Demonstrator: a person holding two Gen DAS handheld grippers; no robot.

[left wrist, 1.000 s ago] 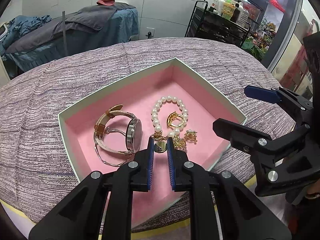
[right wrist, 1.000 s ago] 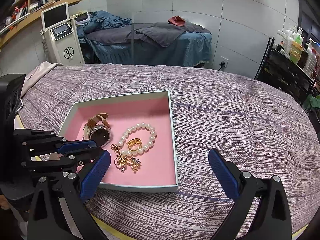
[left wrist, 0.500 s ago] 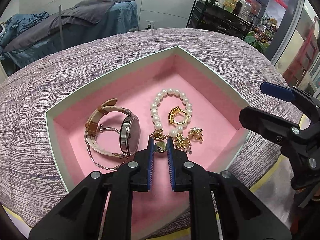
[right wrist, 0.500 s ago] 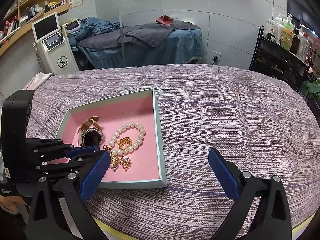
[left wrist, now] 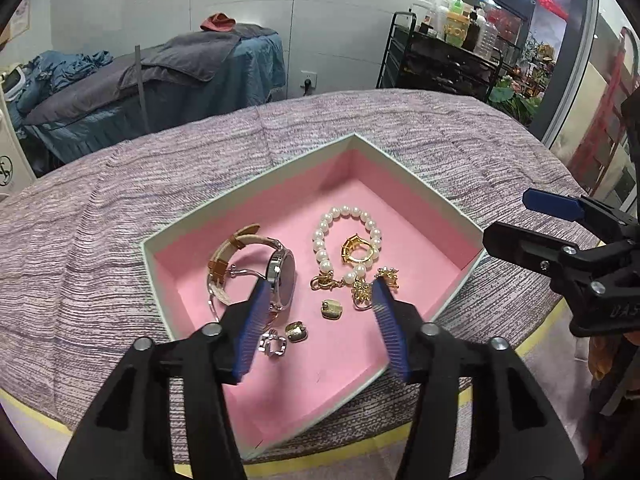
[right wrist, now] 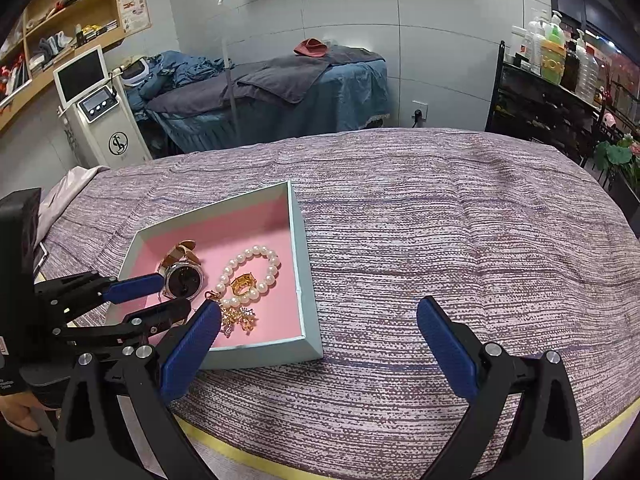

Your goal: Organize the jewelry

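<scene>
A pale box with a pink lining [left wrist: 256, 184] [right wrist: 308, 280] sits on the purple cloth. In it lie a watch [left wrist: 280, 272] [right wrist: 182, 278], a pearl bracelet [left wrist: 346, 236] [right wrist: 250, 276], a gold ring [left wrist: 356, 250] [right wrist: 242, 283], a gold charm cluster [left wrist: 366, 286] [right wrist: 240, 316], two small gold earrings [left wrist: 333, 309] [left wrist: 297, 331] and a silver ring [left wrist: 274, 345]. My left gripper [left wrist: 322, 308] [right wrist: 168, 294] is open and empty above the box's near part. My right gripper [right wrist: 320, 324] [left wrist: 516, 220] is open and empty over the cloth, right of the box.
The purple cloth [right wrist: 440, 220] covers the table, with a yellow taped edge [right wrist: 248, 454] at the front. A massage bed [right wrist: 280, 92], a white machine [right wrist: 100, 108] and a black shelf with bottles [right wrist: 552, 80] stand behind.
My left gripper was shut on a small gold earring; it has opened, and the earring now lies on the pink lining. The left view has drawn back and risen. The right gripper stays open.
</scene>
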